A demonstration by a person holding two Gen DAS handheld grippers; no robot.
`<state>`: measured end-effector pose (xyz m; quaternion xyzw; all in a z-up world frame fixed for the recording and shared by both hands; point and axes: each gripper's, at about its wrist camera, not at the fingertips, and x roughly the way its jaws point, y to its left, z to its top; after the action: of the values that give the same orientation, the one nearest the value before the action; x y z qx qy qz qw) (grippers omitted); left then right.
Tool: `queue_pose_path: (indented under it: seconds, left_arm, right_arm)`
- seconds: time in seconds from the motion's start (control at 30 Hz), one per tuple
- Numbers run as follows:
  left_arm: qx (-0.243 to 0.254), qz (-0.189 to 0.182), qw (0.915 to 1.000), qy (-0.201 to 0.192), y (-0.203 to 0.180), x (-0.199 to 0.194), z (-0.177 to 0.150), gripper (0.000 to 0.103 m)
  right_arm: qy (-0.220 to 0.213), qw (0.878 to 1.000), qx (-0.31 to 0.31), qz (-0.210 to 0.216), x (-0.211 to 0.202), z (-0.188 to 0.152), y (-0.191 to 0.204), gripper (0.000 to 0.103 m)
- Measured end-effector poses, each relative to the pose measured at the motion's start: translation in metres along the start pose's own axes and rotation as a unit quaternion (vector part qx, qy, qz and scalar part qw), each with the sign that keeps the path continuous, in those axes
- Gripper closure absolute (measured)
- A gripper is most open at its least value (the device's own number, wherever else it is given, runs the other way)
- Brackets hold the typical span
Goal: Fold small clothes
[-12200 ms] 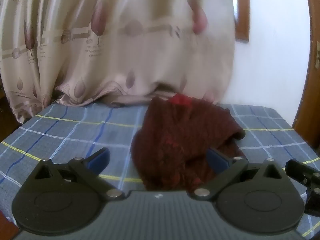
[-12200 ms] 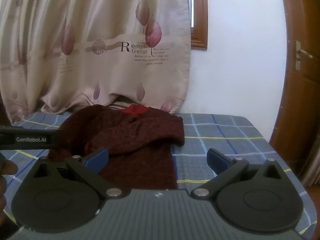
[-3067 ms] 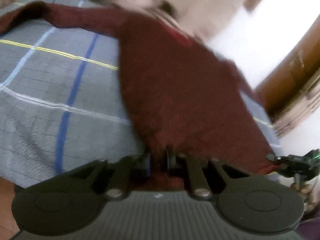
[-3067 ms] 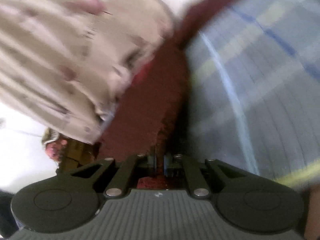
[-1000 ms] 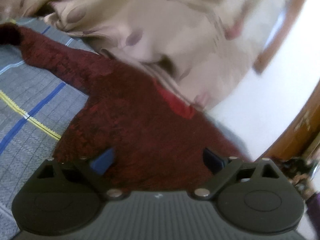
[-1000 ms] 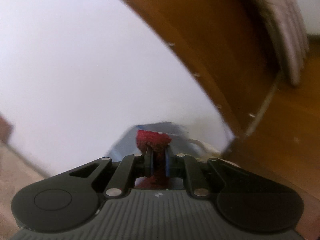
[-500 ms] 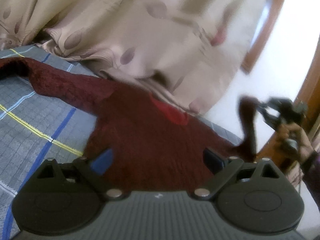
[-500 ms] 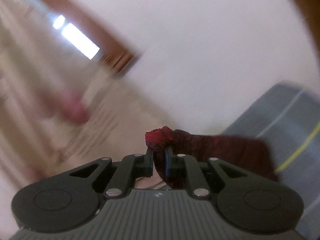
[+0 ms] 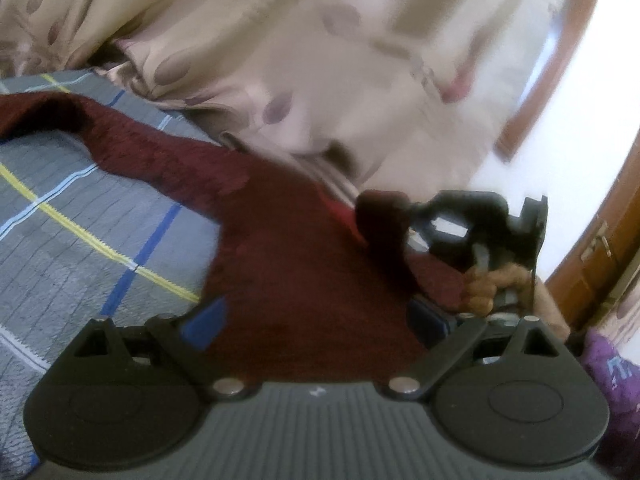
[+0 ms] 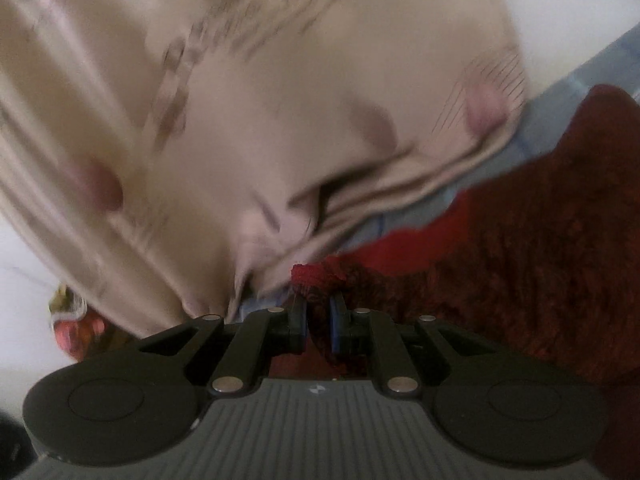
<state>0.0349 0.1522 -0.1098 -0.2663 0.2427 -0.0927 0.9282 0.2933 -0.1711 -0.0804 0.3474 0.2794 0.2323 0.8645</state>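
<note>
Lying spread on the checked surface [image 9: 60,240], the maroon sweater [image 9: 288,280] had its right sleeve cuff [image 9: 380,208] carried inward over the body, pinched between the right gripper [image 10: 318,316] fingers. The left gripper [image 9: 316,320] had let go a second before, fingers spread, hovering over the hem; the sleeve fold was underway.

One sweater [image 9: 304,280], two grippers [image 9: 316,312] [image 10: 318,316], one curtain [image 9: 320,60], one checked cloth [image 9: 80,220].
</note>
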Motion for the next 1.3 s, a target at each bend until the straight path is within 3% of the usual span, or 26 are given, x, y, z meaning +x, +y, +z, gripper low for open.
queue_pose_path:
  seconds: [0.1,0.3,1.07,1.2,1.3]
  left_arm:
    - [-0.016,0.0,0.9999,0.004,0.008,0.001,-0.001,0.006]
    - [-0.028,0.002,0.9996,0.007,0.015,0.0,-0.001,0.006]
    - [-0.052,0.008,0.9981,0.031,0.02,0.005,-0.007,0.006]
    - [-0.056,0.01,0.9978,0.033,0.021,0.005,-0.007,0.006]
    - [-0.055,0.012,0.9979,0.031,0.019,0.004,-0.006,0.006]
  right_arm:
    - [0.017,1.0,-0.014,0.002,0.011,-0.022,0.015,0.086]
    - [0.032,0.999,-0.031,-0.002,0.024,-0.035,0.027,0.086]
    - [0.062,0.997,-0.009,0.033,0.081,-0.06,0.05,0.082]
    - [0.081,0.996,-0.001,0.043,0.093,-0.066,0.05,0.074]
    - [0.104,0.993,0.009,0.058,0.104,-0.073,0.049,0.052]
